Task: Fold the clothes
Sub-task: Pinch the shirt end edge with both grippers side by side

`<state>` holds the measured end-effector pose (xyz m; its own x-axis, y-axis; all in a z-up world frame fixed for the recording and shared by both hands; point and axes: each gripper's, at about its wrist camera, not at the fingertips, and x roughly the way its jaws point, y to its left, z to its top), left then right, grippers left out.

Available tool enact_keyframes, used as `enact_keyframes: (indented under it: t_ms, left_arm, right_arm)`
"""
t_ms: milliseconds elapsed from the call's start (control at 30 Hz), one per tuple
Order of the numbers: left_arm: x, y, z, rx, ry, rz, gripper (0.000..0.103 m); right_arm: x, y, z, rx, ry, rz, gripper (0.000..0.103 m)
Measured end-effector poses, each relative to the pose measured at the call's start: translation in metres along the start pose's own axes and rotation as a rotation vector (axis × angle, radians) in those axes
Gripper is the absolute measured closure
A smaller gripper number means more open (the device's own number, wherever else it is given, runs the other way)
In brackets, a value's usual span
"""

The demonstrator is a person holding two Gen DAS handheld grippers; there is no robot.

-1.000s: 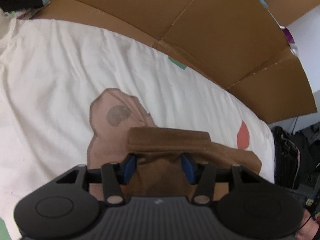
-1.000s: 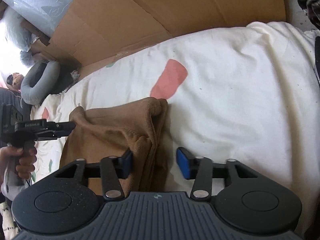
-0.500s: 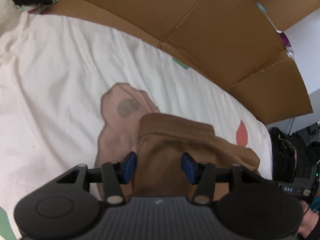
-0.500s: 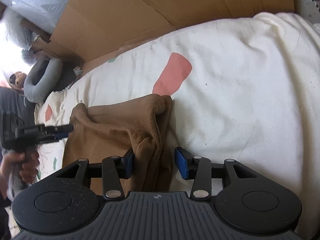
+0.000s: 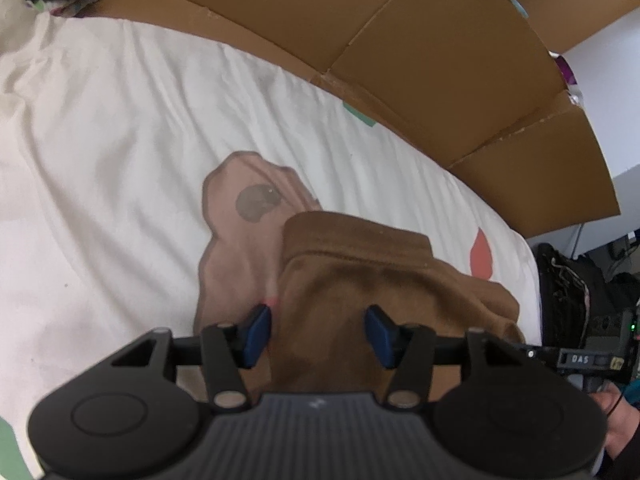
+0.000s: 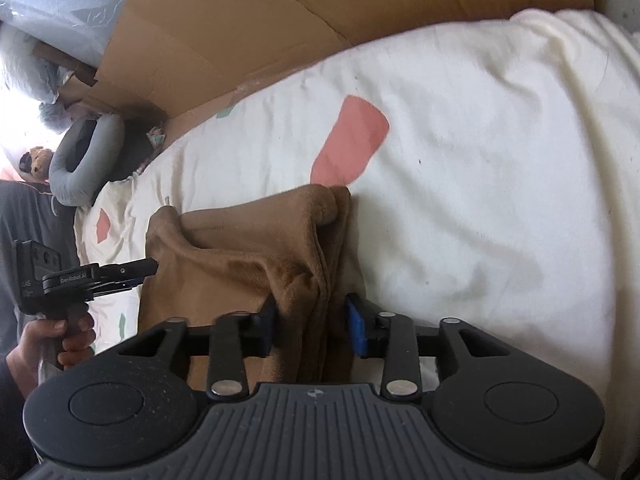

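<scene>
A brown fleece garment [image 5: 360, 280] lies folded on the white printed bed sheet [image 5: 120, 140]. My left gripper [image 5: 318, 334] hovers over its near left part. Its jaws are opening, the fabric lies between the blue pads [image 5: 256, 330], and neither pad presses on it. In the right wrist view the garment [image 6: 240, 248] shows its stacked right edge between the pads of my right gripper [image 6: 312, 324]. Those jaws are closing, with a thin gap left at the right pad [image 6: 356, 330]. The left gripper's tip [image 6: 154, 266] reaches the garment's far left corner.
Flattened cardboard [image 5: 400, 40] lines the far side of the bed. A grey neck pillow [image 6: 80, 160] and soft toys sit past the bed's left end. A black bag [image 5: 568, 280] stands off the right edge. A person's hand [image 6: 60, 340] holds the left gripper's handle.
The left jaws have spread wider over the garment. The right jaws have drawn in around the garment's stacked edge, which now fills most of their gap.
</scene>
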<state>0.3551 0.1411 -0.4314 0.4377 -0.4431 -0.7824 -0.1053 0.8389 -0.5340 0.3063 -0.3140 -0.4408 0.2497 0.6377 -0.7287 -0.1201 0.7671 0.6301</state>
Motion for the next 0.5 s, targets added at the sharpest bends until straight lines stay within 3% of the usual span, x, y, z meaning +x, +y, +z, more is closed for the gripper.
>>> enact_keyframes:
  t_ms: [300,333,367,400,433,500]
  left_arm:
    - [0.010,-0.011,0.004,0.050,-0.011,-0.019,0.041]
    - [0.011,-0.011,0.005,0.047,-0.010,-0.027,0.049]
    - [0.013,-0.011,0.006,0.044,-0.005,-0.041,0.063]
    - [0.012,-0.012,0.007,0.059,-0.010,-0.026,0.072]
    - [0.011,-0.013,0.008,0.074,-0.016,-0.010,0.085]
    - [0.006,-0.014,0.009,0.086,-0.039,-0.004,0.088]
  right_arm:
    - [0.009,-0.006,0.003,0.030,0.002,0.051,0.057]
    - [0.009,-0.005,0.003,0.021,0.002,0.049,0.058]
    - [0.008,-0.005,0.003,0.016,0.001,0.047,0.063]
    - [0.007,-0.005,0.003,0.015,0.001,0.046,0.073]
    - [0.006,-0.005,0.004,0.014,0.000,0.045,0.074]
    - [0.004,-0.002,0.004,-0.001,-0.012,0.031,0.076]
